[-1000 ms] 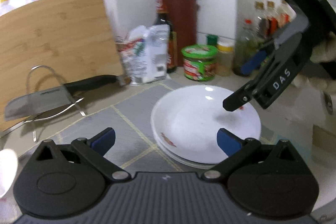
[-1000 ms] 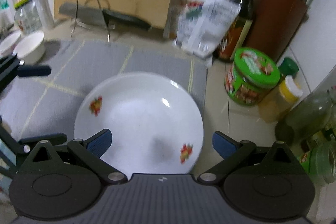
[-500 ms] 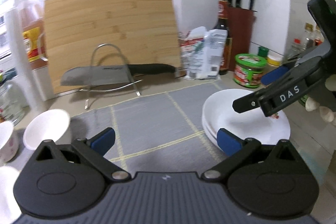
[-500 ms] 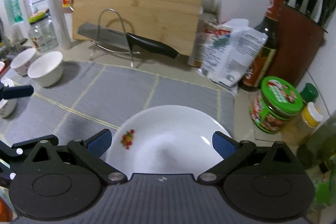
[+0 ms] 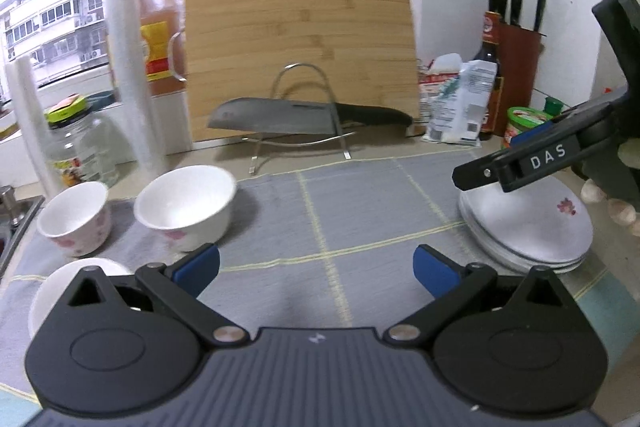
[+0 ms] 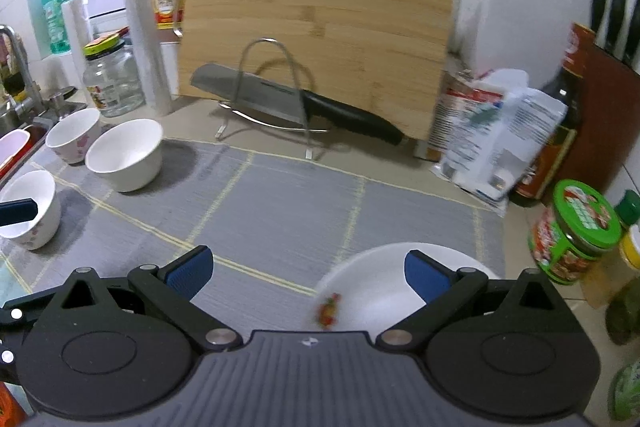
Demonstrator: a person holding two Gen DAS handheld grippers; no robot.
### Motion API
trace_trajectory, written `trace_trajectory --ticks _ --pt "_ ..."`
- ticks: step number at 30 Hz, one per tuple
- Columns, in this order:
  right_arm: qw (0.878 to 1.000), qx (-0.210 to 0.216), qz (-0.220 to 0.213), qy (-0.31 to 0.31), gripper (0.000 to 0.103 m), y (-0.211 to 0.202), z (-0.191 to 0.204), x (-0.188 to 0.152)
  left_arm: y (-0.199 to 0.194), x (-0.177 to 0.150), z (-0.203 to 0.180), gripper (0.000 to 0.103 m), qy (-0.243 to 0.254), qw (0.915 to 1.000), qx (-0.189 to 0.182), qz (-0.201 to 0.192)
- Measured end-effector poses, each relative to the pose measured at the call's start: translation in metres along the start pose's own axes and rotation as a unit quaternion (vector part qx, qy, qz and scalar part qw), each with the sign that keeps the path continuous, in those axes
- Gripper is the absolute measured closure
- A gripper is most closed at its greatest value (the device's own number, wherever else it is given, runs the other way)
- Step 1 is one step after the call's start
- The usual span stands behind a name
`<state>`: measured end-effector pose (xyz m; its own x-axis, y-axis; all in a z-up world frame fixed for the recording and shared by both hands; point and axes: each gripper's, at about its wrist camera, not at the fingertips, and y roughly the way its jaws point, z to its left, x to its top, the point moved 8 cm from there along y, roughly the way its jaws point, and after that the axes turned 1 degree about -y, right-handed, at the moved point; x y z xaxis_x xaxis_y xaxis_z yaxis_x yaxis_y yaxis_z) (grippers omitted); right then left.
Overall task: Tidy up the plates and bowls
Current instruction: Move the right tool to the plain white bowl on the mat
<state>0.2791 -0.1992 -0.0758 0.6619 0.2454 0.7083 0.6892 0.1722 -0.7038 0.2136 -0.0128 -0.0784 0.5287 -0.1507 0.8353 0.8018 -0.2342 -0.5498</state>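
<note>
Plates (image 5: 528,227) stacked on the grey woven mat (image 5: 360,211), bowls off to the left.
Round, glossy white plates with a small red flower print lie below the right hand-held gripper (image 6: 306,269), whose blue-padded fingers stand apart and hold nothing. The left hand-held gripper (image 5: 316,267) is likewise spread wide and unloaded; ahead and left of it sit three smooth white bowls (image 5: 186,205), one just beneath its left finger. A bamboo board (image 5: 300,47) leans behind.
</note>
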Motion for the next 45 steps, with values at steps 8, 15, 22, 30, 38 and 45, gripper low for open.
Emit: trace_trajectory --ticks 8,15,22,30,38,45 --pt "1.000 0.014 0.009 -0.013 0.000 0.018 0.076 0.009 -0.022 -0.016 0.066 0.001 -0.001 1.0000 0.009 -0.001" --pt "0.998 0.057 0.004 -0.032 0.000 0.033 0.144 0.014 -0.031 -0.043 0.126 0.001 0.000 0.9996 0.019 0.019" --pt "0.992 0.116 0.006 -0.052 0.000 0.045 0.202 0.018 -0.026 -0.064 0.171 0.001 0.017 0.9990 0.011 0.039" --pt "0.984 0.166 0.008 -0.060 0.000 0.064 0.248 0.023 -0.011 -0.074 0.185 0.001 0.046 0.9982 -0.005 0.039" --pt "0.976 0.210 0.034 -0.049 0.019 0.091 0.272 0.025 -0.004 -0.076 0.177 0.006 0.060 0.9973 -0.029 0.032" --pt "0.971 0.227 0.051 -0.051 0.034 0.098 0.279 0.022 -0.002 -0.075 0.173 0.014 0.062 0.9967 -0.040 0.035"
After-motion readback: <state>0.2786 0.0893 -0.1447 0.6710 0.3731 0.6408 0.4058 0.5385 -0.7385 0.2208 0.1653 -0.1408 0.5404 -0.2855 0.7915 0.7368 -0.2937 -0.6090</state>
